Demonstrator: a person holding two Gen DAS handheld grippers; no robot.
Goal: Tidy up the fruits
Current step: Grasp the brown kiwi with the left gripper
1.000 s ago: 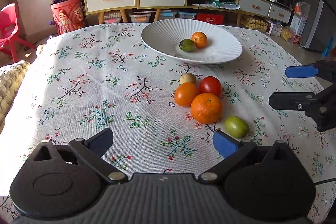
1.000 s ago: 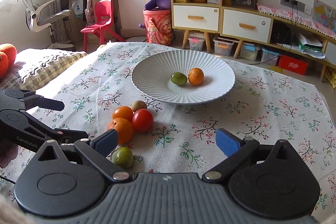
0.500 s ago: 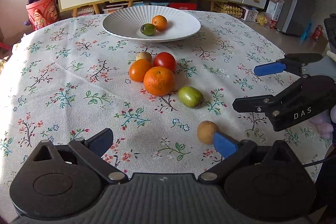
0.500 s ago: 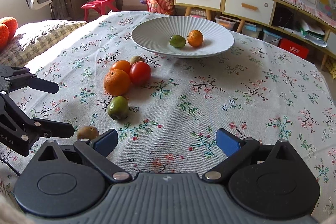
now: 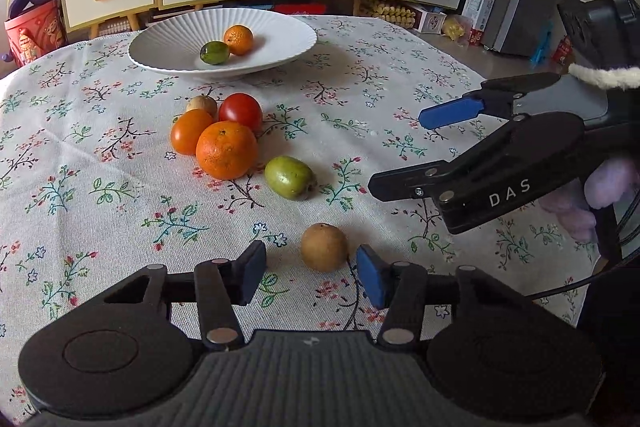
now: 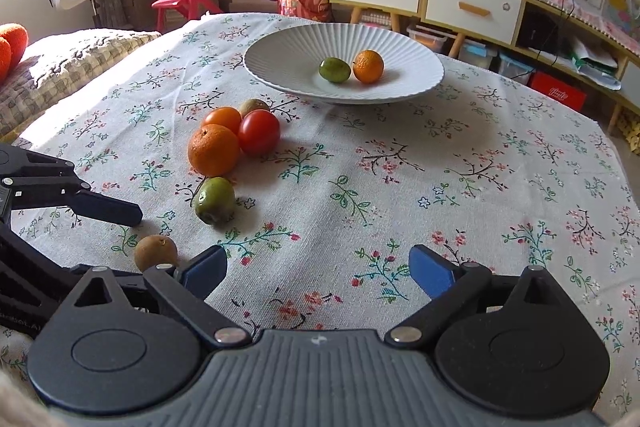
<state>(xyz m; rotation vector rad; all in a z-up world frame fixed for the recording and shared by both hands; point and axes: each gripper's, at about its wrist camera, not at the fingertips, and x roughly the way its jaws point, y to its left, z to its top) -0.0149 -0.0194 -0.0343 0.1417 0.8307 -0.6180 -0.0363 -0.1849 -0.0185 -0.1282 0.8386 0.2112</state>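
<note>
Left gripper jaws closing; brown kiwi sits between the pads, just ahead, nearer the right pad, no firm contact visible. Kiwi nearly round, no clear long axis. Left hand nearer it. Right gripper jaws wide, empty, kiwi beyond its left finger. Right gripper body reads "DAS". White plate far ahead.

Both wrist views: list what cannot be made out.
- Small brown fruit behind the tomato, right wrist view: mostly hidden.
- Brown fruit between the closing left gripper: pad contact unclear.
- Right gripper, left wrist view: the handle runs past the edge.
</note>
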